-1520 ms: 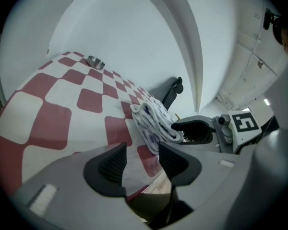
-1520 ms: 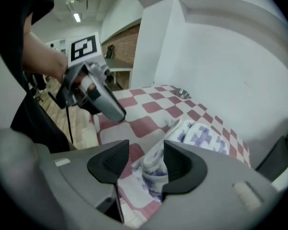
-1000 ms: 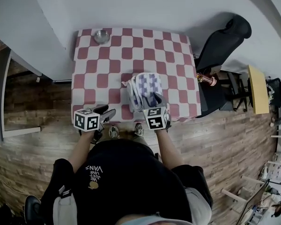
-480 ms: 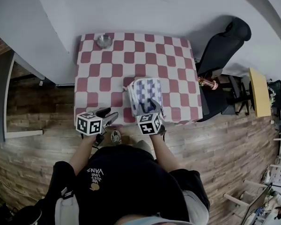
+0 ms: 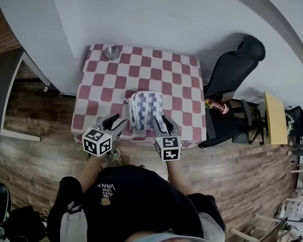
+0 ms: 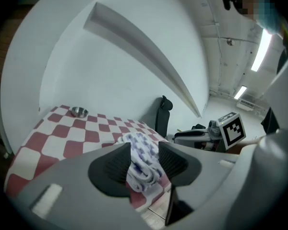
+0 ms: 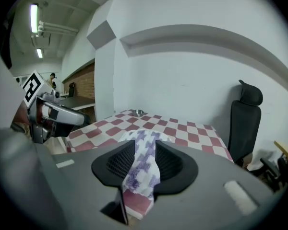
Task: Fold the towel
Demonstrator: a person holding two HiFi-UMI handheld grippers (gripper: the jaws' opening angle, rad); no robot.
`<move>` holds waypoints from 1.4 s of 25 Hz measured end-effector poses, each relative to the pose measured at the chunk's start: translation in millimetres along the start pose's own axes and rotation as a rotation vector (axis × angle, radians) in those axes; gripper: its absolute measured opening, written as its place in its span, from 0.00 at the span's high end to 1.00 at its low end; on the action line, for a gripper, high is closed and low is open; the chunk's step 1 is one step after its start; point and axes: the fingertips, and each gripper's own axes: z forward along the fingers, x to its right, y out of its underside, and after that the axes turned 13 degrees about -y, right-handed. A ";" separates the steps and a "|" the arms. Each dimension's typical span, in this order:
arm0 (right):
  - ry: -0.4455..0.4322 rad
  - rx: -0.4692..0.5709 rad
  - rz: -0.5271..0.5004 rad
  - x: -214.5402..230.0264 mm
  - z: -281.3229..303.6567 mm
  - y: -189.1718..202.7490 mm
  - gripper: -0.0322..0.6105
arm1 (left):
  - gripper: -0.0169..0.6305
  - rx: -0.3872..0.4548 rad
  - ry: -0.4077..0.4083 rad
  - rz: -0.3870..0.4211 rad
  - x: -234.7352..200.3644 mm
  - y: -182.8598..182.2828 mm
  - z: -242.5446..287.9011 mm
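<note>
My left gripper [image 5: 117, 120] has its jaws spread and empty. My right gripper [image 5: 161, 121] has just been narrowing its jaws; they stand parted, pinching nothing. The folded towel [image 5: 145, 110] lies mid-frame on the checkered table [image 5: 166, 74], near its lower edge, between both grippers.

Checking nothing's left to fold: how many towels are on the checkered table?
1. The folded towel lies near the front edge of the table. The metal bowl sits at the far left corner. No towel looks hidden.
</note>
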 end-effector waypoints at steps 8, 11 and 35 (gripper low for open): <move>-0.015 0.012 -0.036 5.1 -50.8 1.7 0.94 | 0.86 0.131 -0.126 0.107 26.5 -8.6 -40.2; -0.028 0.011 -0.049 2.5 -66.2 3.3 0.94 | 0.92 0.154 -0.171 0.137 30.7 -6.9 -54.2; -0.135 -0.003 -0.030 -3.6 -113.3 69.9 0.94 | 0.97 0.098 -0.312 0.151 85.3 70.9 -88.7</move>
